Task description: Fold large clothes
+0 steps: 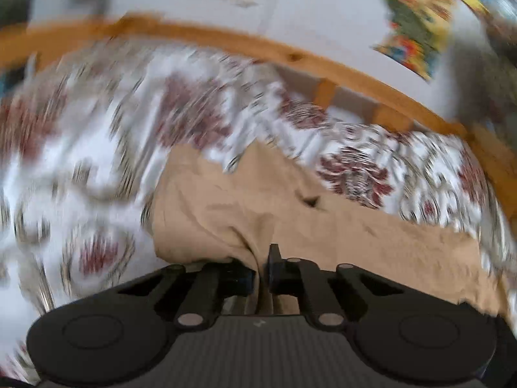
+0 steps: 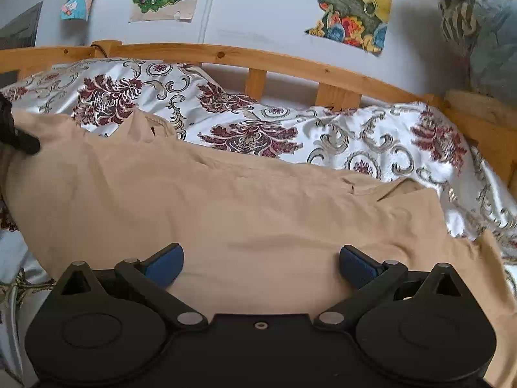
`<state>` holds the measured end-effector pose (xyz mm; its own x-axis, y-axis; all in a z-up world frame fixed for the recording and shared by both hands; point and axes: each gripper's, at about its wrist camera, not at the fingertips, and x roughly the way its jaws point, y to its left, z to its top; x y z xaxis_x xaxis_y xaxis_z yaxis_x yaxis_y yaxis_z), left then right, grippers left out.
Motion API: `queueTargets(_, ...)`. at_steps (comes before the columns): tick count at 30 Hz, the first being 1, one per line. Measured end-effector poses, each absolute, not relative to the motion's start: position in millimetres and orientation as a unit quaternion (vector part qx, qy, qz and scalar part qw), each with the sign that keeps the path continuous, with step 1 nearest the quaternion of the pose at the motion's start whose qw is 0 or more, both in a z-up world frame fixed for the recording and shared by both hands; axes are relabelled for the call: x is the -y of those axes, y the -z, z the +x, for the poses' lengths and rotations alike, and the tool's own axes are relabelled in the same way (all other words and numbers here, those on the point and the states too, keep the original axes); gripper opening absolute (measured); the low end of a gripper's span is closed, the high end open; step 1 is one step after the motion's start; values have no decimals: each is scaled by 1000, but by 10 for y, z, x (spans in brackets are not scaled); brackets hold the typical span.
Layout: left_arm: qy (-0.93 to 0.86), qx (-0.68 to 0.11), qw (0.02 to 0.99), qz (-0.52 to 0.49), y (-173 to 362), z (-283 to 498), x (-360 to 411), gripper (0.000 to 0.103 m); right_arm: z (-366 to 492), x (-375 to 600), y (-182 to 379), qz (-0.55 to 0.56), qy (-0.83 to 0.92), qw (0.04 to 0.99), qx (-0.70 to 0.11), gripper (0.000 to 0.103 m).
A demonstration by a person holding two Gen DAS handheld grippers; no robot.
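A large tan garment [image 2: 226, 200] lies spread across a bed with a floral cover. In the blurred left wrist view, a fold of the tan garment [image 1: 226, 200] is bunched and pinched between the fingers of my left gripper [image 1: 262, 266], which is shut on it. My right gripper [image 2: 261, 258] stands open just above the garment's near part. Its blue pads [image 2: 164, 263] are wide apart, with flat cloth below them and nothing gripped. A black shape [image 2: 19, 139] sits on the garment's far left corner in the right wrist view.
The white bedcover [image 2: 371, 148] with maroon flowers lies under the garment. A wooden bed rail [image 2: 258, 61] runs along the far side against a pale wall with posters [image 2: 352, 6]. A patterned bundle [image 2: 484, 32] hangs at the upper right.
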<state>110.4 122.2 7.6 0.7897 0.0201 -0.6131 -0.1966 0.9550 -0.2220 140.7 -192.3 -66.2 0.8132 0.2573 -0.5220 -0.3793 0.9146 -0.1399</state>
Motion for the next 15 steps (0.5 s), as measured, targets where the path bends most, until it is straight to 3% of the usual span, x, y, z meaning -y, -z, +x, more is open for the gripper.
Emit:
queueTargets(3,-26,-295,953,-56,-375,1097,-928,5,1418,1939,657,-112,-168,945,-258,102)
queueTargets(9,44,-274,961,-7,-693,1319,-478,1,1443,2014,603,-88,-169,945,-264,102)
queueTargets(12,92,-253,961,62,-843,1409,-87,1,1457,2280,431,8,-156,957,-245,93)
queueTargets(15,130,-250,952,115,-862,1476,303,1,1540,2677,100,105,-109,965,-216,92)
